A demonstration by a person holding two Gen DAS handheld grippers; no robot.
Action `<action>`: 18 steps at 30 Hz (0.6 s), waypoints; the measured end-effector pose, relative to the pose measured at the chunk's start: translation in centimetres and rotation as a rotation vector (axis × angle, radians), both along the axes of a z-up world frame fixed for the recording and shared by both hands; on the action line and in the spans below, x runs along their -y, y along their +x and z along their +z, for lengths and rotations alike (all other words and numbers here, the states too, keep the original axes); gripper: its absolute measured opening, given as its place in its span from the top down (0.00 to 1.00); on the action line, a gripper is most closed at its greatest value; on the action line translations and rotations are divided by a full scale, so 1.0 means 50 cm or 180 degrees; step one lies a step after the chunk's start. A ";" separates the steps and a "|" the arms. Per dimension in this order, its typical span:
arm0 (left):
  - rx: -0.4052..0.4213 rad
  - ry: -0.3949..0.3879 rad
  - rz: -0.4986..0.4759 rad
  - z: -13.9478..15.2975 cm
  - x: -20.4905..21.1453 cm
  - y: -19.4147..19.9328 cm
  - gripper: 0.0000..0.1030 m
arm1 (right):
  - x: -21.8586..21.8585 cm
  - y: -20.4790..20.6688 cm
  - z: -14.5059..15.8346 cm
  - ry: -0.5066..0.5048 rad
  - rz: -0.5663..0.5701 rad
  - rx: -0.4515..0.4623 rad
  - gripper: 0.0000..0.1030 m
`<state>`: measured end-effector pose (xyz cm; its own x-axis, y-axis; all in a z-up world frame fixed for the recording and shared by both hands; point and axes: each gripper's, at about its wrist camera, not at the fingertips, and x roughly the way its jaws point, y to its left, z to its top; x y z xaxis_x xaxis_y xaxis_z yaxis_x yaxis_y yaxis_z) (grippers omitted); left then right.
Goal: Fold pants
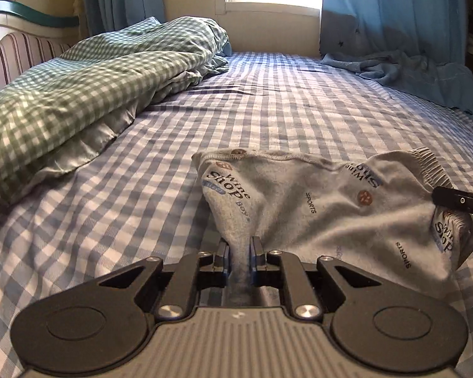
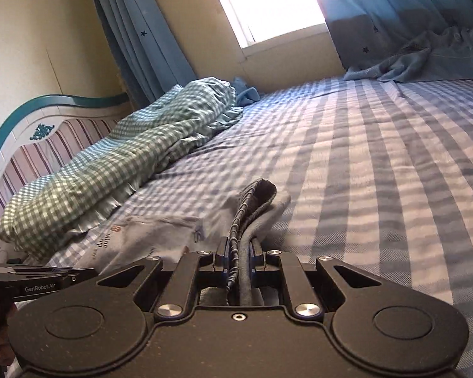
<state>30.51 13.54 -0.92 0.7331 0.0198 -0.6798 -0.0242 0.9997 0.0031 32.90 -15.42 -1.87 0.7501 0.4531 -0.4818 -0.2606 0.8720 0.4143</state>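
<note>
Both grippers pinch pants (image 1: 315, 208) edges above bed (image 1: 299, 100).

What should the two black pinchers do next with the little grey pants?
Probably lower the grey printed pants flat onto the blue checked bedsheet. The left gripper and right gripper each pinch an edge, and the cloth sags bunched between them, so laying it down smooth comes before any fold.

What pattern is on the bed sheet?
Blue-and-white checks on the bed sheet; clearest in the left wrist view.
</note>
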 end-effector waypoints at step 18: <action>-0.0046 -0.0012 0.0174 0.020 -0.013 -0.037 0.48 | 0.003 -0.032 0.022 -0.0174 -0.0231 -0.0044 0.56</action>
